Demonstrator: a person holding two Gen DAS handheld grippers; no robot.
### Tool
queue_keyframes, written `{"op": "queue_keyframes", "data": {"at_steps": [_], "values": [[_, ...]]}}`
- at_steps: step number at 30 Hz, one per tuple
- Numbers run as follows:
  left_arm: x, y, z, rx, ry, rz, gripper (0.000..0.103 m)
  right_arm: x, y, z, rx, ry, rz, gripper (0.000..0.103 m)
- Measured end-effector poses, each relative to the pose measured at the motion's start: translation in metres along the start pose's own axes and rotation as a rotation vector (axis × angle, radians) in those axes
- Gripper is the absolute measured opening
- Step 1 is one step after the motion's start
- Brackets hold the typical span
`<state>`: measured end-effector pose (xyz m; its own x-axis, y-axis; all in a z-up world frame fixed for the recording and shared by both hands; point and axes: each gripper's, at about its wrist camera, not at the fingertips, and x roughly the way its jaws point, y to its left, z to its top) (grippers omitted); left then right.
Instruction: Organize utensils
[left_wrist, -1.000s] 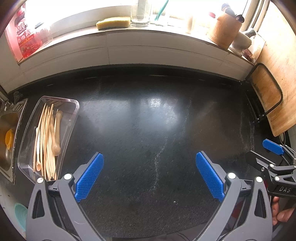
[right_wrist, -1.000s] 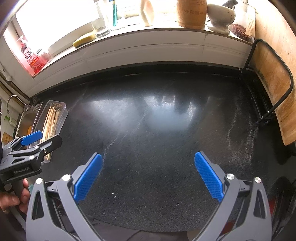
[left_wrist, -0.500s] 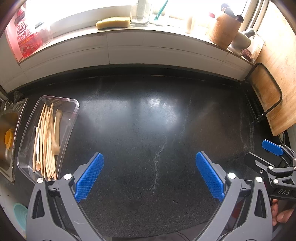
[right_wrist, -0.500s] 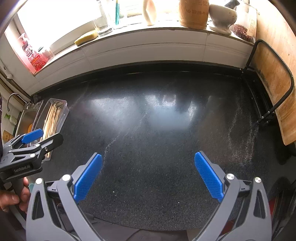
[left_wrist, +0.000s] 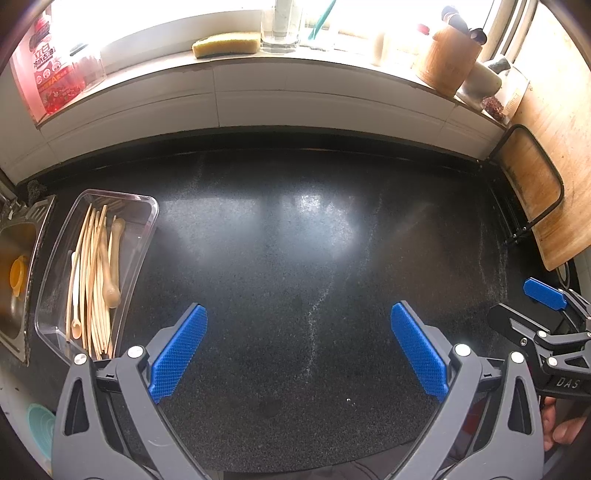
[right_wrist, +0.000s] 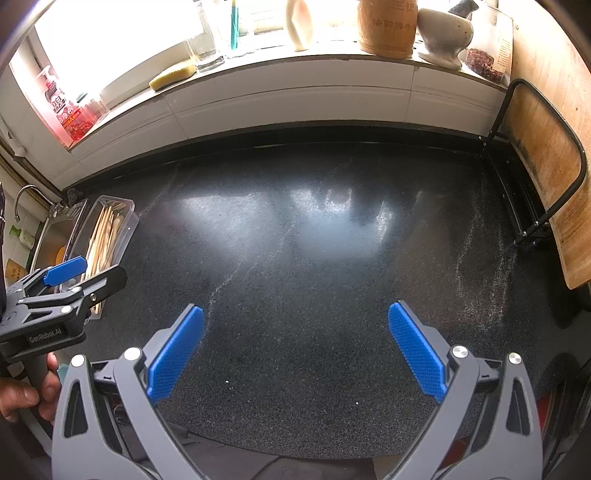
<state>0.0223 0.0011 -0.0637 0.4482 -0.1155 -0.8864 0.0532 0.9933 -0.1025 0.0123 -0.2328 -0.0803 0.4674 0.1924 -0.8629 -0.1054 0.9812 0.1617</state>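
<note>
Left wrist view: pale wooden utensils (left_wrist: 94, 273) gathered in clear plastic tray (left_wrist: 146, 236); black speckled desk (left_wrist: 295, 258) otherwise bare. Left tongs (left_wrist: 297, 350) and right tongs (right_wrist: 293, 350) released, empty. Task apparently complete.

Two near, downward views, shared countertop (left_wrist: 295, 240)

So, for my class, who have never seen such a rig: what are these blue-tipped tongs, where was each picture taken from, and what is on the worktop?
They are hand-held grippers, one in each of a person's hands, each carrying a camera that looks along its two fingers. One picture comes from the left gripper, the other from the right gripper. Both stand open and hold nothing. On the dark worktop, at its left by the sink, lies a clear tray of wooden utensils. A sponge, a wooden jar and a cutting board sit around the edges.
</note>
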Motion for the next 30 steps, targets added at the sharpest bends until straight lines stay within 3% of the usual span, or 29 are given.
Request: {"op": "queue_keyframes", "data": {"at_steps": [22, 26, 30], "values": [[0.0028, -0.0010, 0.0027, -0.003, 0.015, -0.005, 0.097, 0.0002, 0.0013, 0.0007, 0.002, 0.002, 0.001, 0.097], [0.0026, 0.0015, 0.0030, -0.022, 0.010, -0.020, 0.097, 0.0012, 0.0014, 0.0015, 0.000, 0.003, 0.001, 0.097], [0.0064, 0.0063, 0.0016, -0.068, 0.025, -0.090, 0.097, 0.0020, 0.0012, 0.0017, -0.003, 0.002, -0.003, 0.097]]}}
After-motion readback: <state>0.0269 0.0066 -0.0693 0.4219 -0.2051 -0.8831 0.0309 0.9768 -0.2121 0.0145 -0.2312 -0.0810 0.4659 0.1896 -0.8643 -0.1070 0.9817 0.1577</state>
